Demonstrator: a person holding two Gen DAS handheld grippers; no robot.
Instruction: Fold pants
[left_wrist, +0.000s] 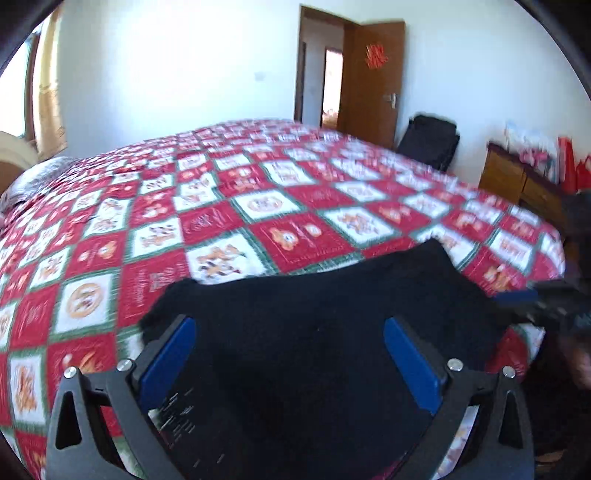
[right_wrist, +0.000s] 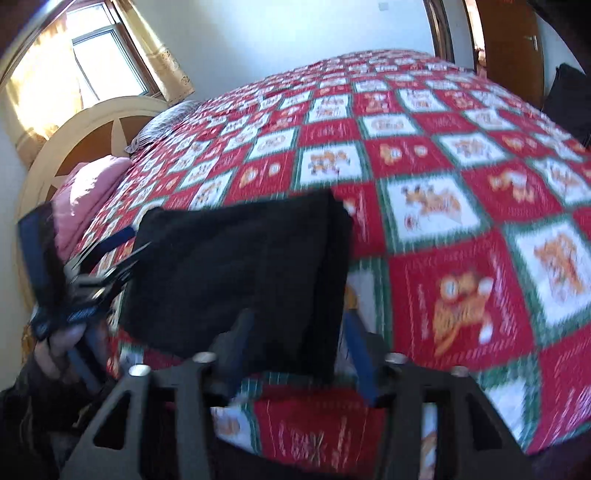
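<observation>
Black pants lie folded on the quilt of the bed, filling lower centre of left wrist view, centre-left of right wrist view. Left gripper w/ jaws spread wide over the pants, pads not pressing. Right gripper jaws partly closed around the pants' near edge; blur, can't tell if pinching.

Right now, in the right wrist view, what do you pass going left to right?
Left gripper → black pants → red and white quilt.
</observation>
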